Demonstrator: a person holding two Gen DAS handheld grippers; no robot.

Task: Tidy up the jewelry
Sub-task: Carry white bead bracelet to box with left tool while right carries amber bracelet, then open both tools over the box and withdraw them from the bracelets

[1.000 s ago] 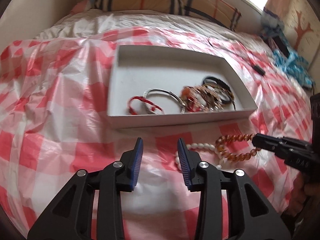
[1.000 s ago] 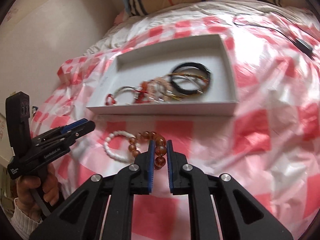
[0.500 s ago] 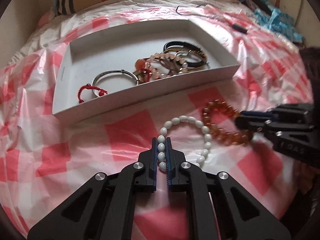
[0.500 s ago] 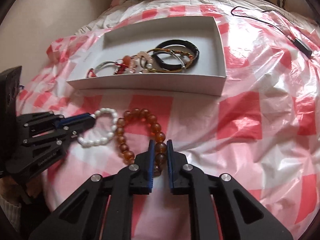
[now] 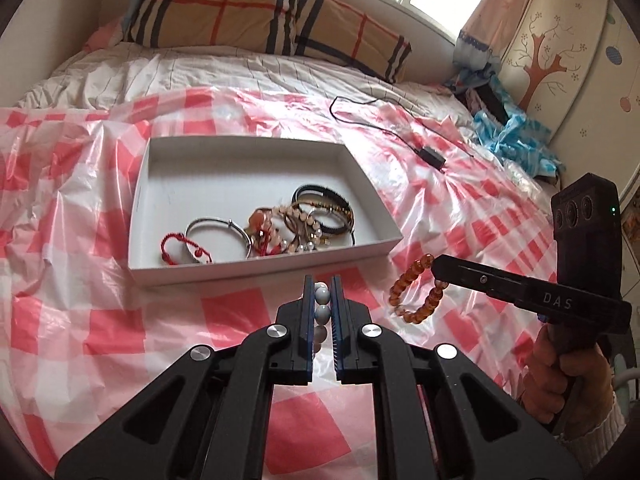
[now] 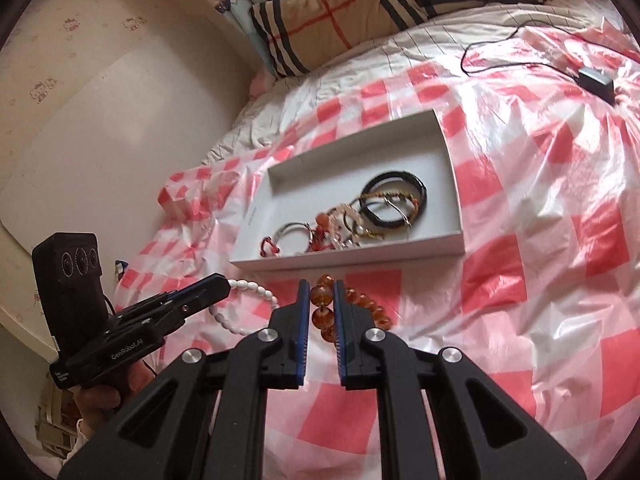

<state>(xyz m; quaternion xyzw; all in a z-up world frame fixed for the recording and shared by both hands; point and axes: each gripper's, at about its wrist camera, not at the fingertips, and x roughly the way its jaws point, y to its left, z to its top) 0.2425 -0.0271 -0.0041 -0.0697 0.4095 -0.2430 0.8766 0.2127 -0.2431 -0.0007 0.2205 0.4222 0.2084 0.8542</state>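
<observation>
Both bracelets pinched and lifted, ready to carry over the white box's near wall.

The left gripper [image 5: 321, 294] is closed on the white bead bracelet [image 6: 244, 305], the right gripper [image 6: 321, 300] likewise on the amber bead bracelet [image 5: 416, 292]; both loops hang above the checkered sheet [image 5: 100, 320] just before the white box [image 5: 260, 270], where other bracelets crowd the near right corner. Each loop should probably clear the near wall fully, then drop into the bare far-left part, released one at a time to avoid tangling.
</observation>
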